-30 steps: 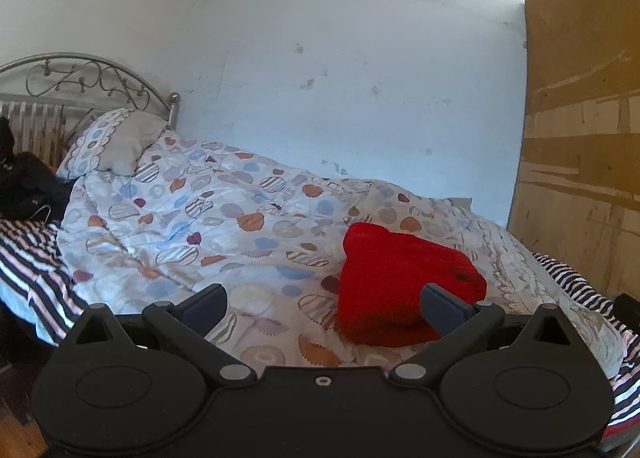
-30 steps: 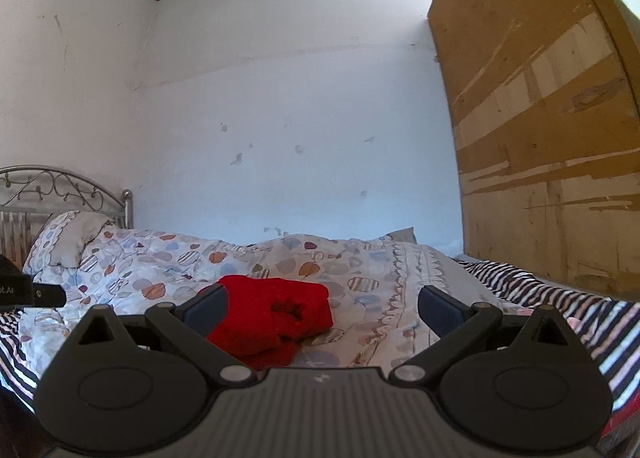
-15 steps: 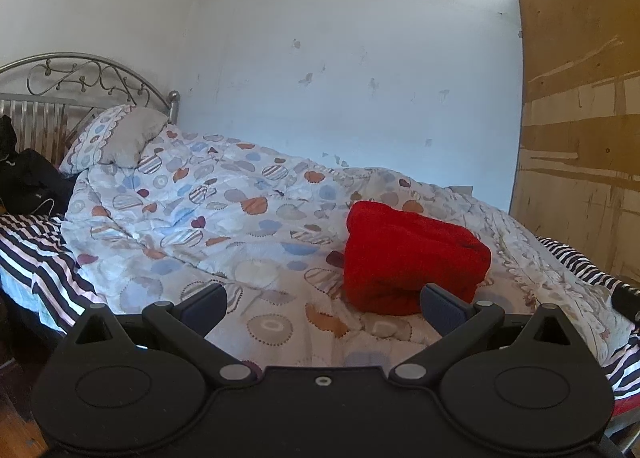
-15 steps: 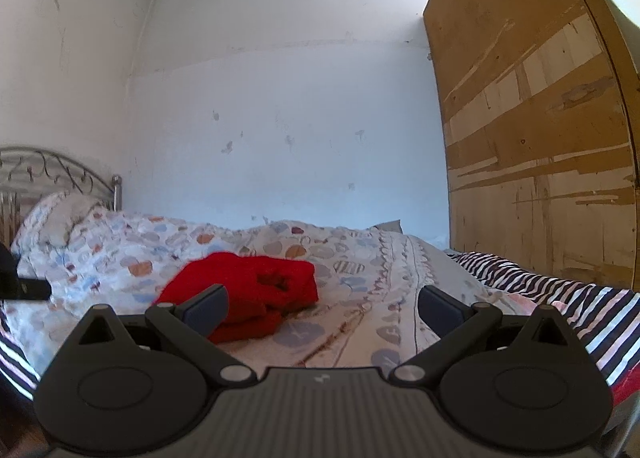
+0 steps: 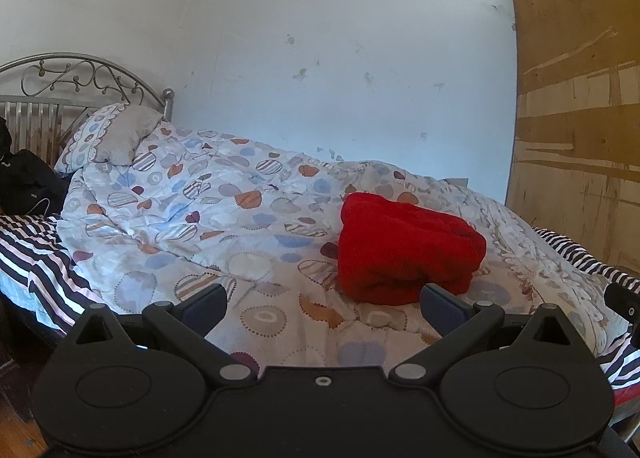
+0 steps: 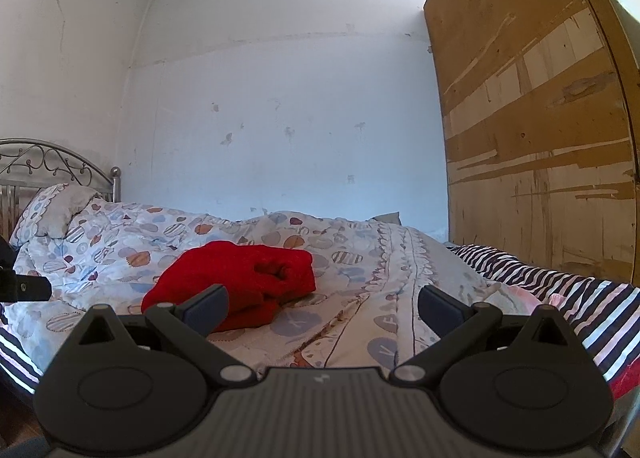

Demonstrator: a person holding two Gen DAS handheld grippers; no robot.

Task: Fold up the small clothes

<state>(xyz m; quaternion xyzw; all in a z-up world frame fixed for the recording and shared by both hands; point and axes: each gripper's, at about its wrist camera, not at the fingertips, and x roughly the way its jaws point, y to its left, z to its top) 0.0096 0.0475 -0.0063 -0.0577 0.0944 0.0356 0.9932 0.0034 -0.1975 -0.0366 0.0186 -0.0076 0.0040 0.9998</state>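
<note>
A red garment [image 5: 404, 252] lies folded in a thick bundle on the patterned duvet [image 5: 224, 210]. In the left wrist view it sits just beyond the right finger of my left gripper [image 5: 322, 304], which is open and empty. In the right wrist view the red garment [image 6: 240, 278] lies ahead and left, partly behind the left finger of my right gripper [image 6: 322, 304], also open and empty. Both grippers hover short of the garment, apart from it.
A pillow [image 5: 116, 134] and a metal headboard [image 5: 76, 78] are at the far left. A black bag [image 5: 28, 186] lies on the striped sheet [image 5: 36, 270]. A wooden board [image 6: 536, 146] stands at the right, behind a striped sheet [image 6: 532, 282]. White wall behind.
Both grippers have drawn back and away from the red garment, which lies still on the duvet. The left view has tilted up a little; the right view has swung slightly to the left.
</note>
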